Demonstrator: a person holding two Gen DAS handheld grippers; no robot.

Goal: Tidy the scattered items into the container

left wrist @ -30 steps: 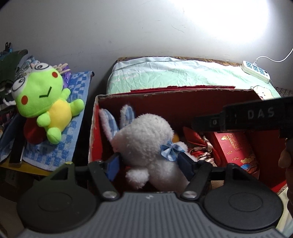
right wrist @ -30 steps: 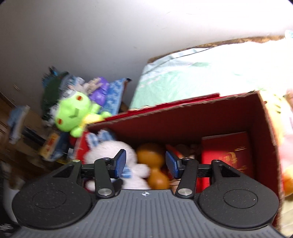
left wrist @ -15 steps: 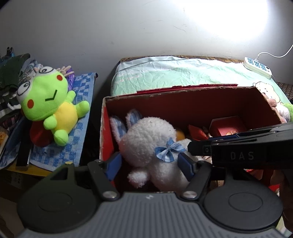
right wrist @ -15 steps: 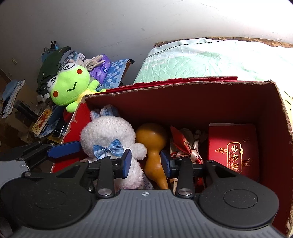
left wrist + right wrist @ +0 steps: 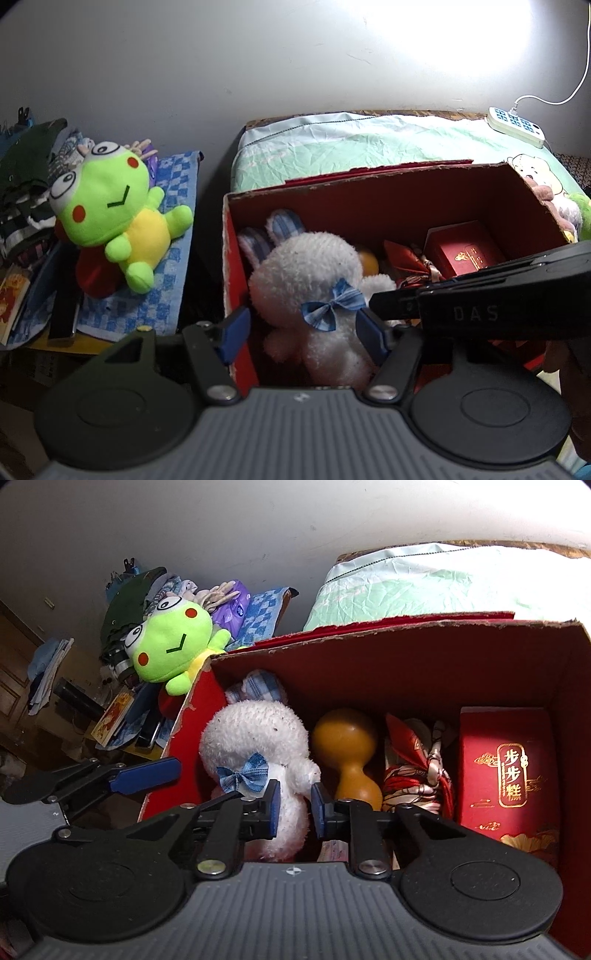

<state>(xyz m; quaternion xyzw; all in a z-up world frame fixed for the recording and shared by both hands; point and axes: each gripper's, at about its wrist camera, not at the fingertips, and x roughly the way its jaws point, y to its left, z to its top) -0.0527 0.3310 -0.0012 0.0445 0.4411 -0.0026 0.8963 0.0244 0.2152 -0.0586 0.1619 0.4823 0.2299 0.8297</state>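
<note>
A red cardboard box [image 5: 369,184] [image 5: 406,642] holds a white plush rabbit [image 5: 314,273] [image 5: 255,734] with a blue bow, an orange gourd [image 5: 347,746], a red patterned scarf bundle [image 5: 417,764] and a red gift box [image 5: 509,764] [image 5: 465,251]. My left gripper [image 5: 301,334] is open, its fingers on either side of the rabbit's body and the box's left wall. My right gripper [image 5: 293,810] is narrowly open around the rabbit's lower body and arm. A green frog plush [image 5: 114,218] [image 5: 170,646] lies outside the box to the left.
The frog lies on a blue checkered towel [image 5: 166,266] over a cluttered side table with clothes [image 5: 26,177] and books. Behind the box is a bed with a pale green sheet [image 5: 369,144] and a white power strip [image 5: 515,125]. More plush toys [image 5: 554,195] sit right of the box.
My right gripper has moved down and left into the box, its fingers narrowing around the rabbit. The left gripper has shifted slightly left and stays open.
</note>
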